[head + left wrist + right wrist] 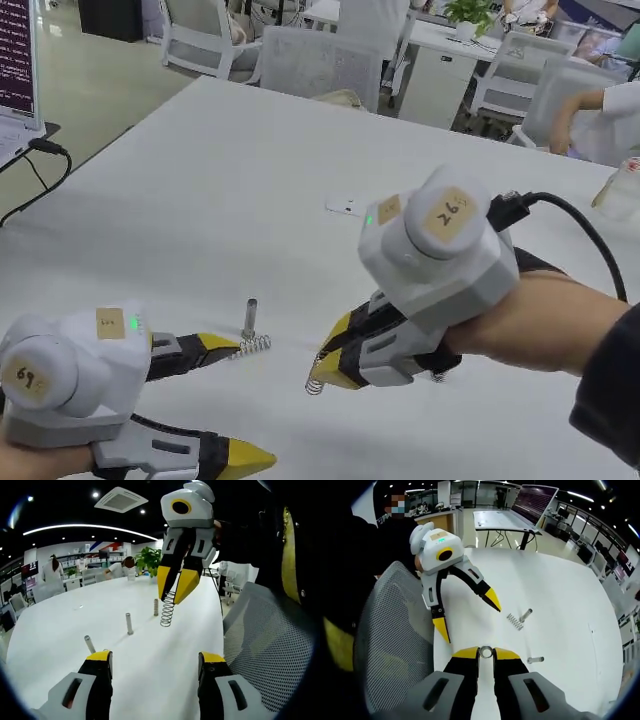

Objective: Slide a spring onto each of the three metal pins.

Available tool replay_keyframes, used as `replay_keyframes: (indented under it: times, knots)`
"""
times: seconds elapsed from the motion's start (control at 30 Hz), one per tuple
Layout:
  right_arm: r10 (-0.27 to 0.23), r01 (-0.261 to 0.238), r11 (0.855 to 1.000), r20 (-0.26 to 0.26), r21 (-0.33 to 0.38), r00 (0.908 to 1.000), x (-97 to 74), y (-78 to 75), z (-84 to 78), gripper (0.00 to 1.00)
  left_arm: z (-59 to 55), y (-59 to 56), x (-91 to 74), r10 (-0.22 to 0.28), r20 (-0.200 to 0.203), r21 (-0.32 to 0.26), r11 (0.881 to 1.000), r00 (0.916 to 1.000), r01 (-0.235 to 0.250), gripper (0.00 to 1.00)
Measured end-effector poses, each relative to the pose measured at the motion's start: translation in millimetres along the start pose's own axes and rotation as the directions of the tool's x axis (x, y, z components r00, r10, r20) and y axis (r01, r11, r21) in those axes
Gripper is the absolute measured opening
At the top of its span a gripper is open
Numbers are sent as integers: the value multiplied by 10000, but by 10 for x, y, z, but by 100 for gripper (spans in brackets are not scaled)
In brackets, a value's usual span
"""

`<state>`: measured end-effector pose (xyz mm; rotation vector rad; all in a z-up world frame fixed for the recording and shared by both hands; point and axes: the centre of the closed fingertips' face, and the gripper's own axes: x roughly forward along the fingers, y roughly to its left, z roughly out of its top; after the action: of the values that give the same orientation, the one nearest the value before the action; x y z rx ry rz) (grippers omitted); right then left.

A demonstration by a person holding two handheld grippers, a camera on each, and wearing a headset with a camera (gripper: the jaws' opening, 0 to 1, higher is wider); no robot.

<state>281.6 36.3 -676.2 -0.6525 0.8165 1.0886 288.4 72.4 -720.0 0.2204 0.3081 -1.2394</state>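
- Left gripper (252,402): jaws spread wide, empty.
- Right gripper (322,378): jaws clamped on a spring (314,385).
- Loose spring (255,346): lying just beside upright pin (249,318), on white table (250,180).

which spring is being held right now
The spring pinched at the tips of the right gripper; the other spring lies loose on the table beside a pin.

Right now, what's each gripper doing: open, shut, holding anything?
Left gripper: open, holding nothing.
Right gripper: shut on a spring.
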Motion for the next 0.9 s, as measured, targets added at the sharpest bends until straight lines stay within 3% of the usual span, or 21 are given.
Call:
replay_keyframes:
  times: [0.57, 0.9]
  knots:
    - [-294, 295, 9993, -18, 214, 9996, -136, -149, -99, 8, -21, 95, -101, 700, 120, -468, 9965, 9975, -694, 79]
    - [-471, 475, 9981, -89, 392, 9988, -212, -275, -169, 7, -60, 98, -145, 902, 105, -693, 9936, 9959, -893, 80]
